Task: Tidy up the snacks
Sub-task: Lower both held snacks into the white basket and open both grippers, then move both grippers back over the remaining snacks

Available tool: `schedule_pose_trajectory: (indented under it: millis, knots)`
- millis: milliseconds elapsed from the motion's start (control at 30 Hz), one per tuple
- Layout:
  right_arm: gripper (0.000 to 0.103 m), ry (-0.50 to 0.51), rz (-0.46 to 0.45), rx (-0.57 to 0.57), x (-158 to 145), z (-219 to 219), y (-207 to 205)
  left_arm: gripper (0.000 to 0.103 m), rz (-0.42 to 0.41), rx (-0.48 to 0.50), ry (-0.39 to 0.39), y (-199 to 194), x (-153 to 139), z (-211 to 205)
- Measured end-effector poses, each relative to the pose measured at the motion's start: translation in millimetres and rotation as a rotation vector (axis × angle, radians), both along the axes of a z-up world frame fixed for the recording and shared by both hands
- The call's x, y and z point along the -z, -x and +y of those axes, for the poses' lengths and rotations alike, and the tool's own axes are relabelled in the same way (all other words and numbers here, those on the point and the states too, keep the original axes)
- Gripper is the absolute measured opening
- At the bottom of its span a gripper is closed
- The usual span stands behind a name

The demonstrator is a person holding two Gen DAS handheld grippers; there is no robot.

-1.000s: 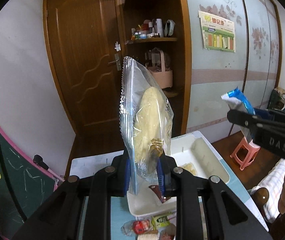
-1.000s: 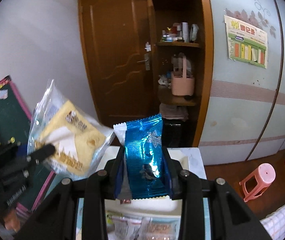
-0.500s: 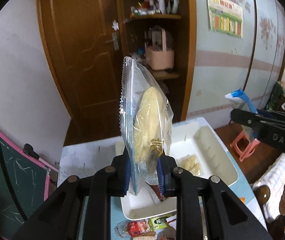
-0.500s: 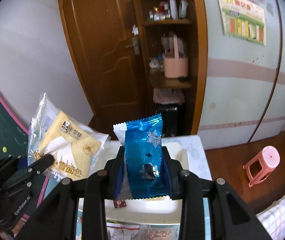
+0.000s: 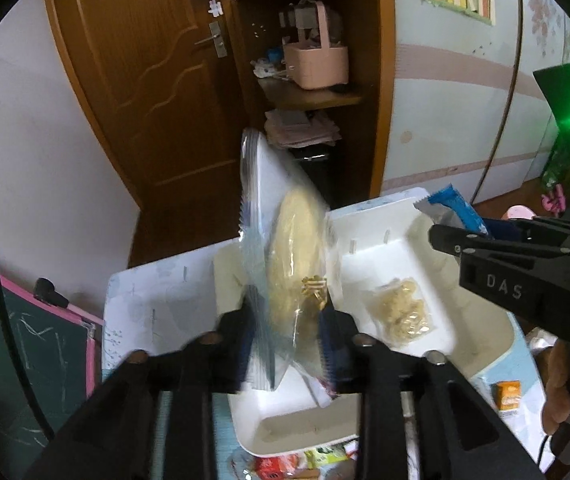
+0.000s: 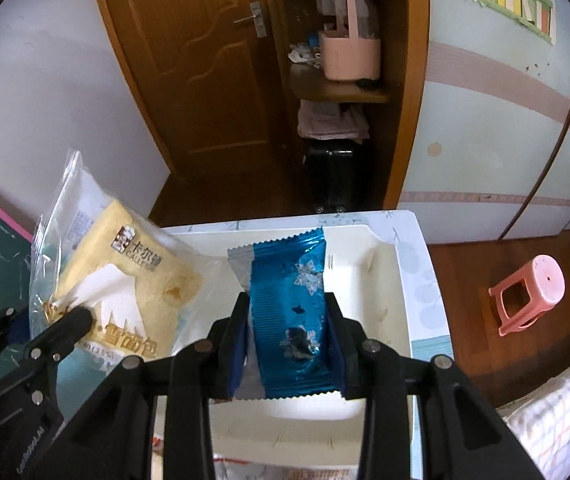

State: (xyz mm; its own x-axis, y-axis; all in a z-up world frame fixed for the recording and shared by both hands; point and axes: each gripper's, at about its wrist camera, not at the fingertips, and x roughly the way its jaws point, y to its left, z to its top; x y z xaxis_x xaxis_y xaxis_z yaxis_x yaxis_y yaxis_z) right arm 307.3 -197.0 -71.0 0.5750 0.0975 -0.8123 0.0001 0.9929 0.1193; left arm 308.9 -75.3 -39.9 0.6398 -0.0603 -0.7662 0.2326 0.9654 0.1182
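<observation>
A: Risk check. The left gripper (image 5: 285, 344) is opening its jaws with the bread pack (image 5: 293, 264) between them, above the left part of the white tray (image 5: 389, 208). The pack is standing on edge, so it is likely tipping as it falls and may be landing on the tray's near rim or on the table (image 5: 157, 296) left of it.

B: And the right gripper (image 6: 289, 344)?

A: Its fingers are pinching the blue wafer pack (image 6: 289, 304) by its sides, over the middle of the tray. That foil is looking slippery, so a slack pinch could be dropping it askew.

B: Anything already in the tray?

A: One clear bag of small pieces (image 5: 401, 312), right of the bread pack. A falling pack could be landing on it.

B: Pose?

A: Both grippers are pointing steeply down at the tray, side by side, the left one to the left.
</observation>
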Motion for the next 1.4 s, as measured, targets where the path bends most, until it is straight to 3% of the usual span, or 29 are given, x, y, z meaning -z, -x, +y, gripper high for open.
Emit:
schedule_pose_trajectory:
  millis: [33,67,133,267,433,567,800,1400]
  knots:
    - [0.039,-0.003,0.007,0.007,2,-1,-3,0.056,-0.008,-0.002,0.002,-1,0,1]
    - [0.043,-0.009,0.013,0.012,4,-2,-6,0.081,-0.016,-0.01,0.006,-2,-1,2]
    - [0.047,-0.008,0.028,0.025,8,-4,-9,0.096,-0.047,-0.028,0.023,1,-5,8]
    - [0.051,0.002,0.05,0.024,13,-4,-13,0.096,-0.037,-0.017,0.056,2,-7,12]
    - [0.051,-0.028,0.063,-0.006,16,-4,-10,0.096,-0.028,-0.027,0.036,6,-5,13]
    - [0.06,-0.05,0.066,0.002,14,-6,-8,0.096,-0.026,-0.033,0.028,10,-7,15]
    - [0.06,-0.051,0.057,0.016,5,-10,4,0.096,-0.018,-0.042,0.033,26,-14,19]
    - [0.06,0.067,-0.1,-0.012,-67,-1,123,0.096,-0.119,0.019,-0.009,136,-71,14]
